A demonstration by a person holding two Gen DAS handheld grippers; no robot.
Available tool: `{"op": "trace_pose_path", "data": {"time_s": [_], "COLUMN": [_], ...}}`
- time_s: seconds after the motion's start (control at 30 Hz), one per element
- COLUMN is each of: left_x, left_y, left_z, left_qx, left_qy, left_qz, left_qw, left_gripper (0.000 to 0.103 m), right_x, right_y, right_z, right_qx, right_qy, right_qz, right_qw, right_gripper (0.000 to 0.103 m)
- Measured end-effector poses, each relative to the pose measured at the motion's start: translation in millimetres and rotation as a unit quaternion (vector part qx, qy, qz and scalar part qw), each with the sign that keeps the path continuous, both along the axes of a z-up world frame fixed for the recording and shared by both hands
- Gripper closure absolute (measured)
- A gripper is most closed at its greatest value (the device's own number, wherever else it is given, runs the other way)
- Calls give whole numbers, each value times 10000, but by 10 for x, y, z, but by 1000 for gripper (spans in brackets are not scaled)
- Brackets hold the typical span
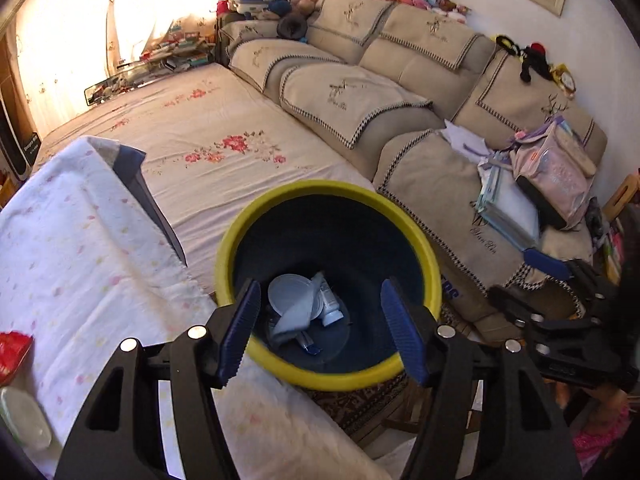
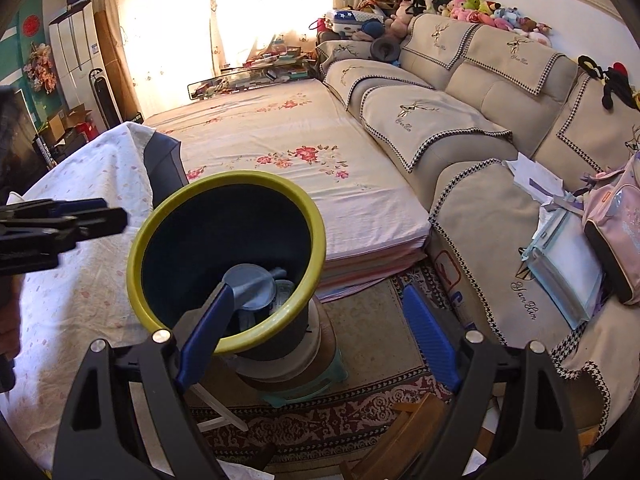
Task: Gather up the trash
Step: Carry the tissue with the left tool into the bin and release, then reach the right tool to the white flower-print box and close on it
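Yellow-rimmed bin (image 1: 329,280) upright on stacked stools beside the table, mouth up, long axis vertical; holds plate, tissue, small bottle (image 1: 330,307) lying flat; left gripper (image 1: 320,328) above the mouth, jaws wide, empty; right gripper (image 2: 316,336) likewise; drop apparently done; next, fetch the red wrapper (image 1: 12,354) from the table.
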State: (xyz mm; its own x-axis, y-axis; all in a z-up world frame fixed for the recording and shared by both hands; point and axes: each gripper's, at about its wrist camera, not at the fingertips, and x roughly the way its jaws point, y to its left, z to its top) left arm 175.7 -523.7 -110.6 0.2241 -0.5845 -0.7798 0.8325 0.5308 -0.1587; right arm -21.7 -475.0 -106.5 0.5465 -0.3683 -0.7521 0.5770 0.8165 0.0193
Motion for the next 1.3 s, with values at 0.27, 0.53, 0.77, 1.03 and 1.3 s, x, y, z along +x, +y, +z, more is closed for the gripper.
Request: {"op": "trace_pose_path", "data": {"time_s": [0.27, 0.53, 0.77, 1.03, 1.3], "left_x": [-376, -701, -851, -884, -900], "left_y": [1424, 3176, 4459, 5118, 5036], "left_z": [624, 879, 824, 665, 654], "left_qx": [-728, -922, -882, -870, -872], "left_qy": [-234, -836, -1023, -1002, -1022], "left_qz": [457, 1757, 3102, 3683, 3662], "left_qw": [9960, 9766, 9410, 9202, 9208], "left_gripper": [23, 11, 8, 8, 8], "right_x": [182, 619, 1190, 1525, 1308], "right_y": [294, 941, 1749, 2710, 3342], "right_z": [24, 82, 205, 372, 317], "right_qx": [41, 168, 307, 307, 280], "right_qy": [-58, -127, -202, -252, -23], "right_qz": [394, 1343, 2403, 3420, 4305], "right_qw": [9992, 9907, 9700, 9389, 9022], "right_gripper": [21, 21, 21, 21, 18]}}
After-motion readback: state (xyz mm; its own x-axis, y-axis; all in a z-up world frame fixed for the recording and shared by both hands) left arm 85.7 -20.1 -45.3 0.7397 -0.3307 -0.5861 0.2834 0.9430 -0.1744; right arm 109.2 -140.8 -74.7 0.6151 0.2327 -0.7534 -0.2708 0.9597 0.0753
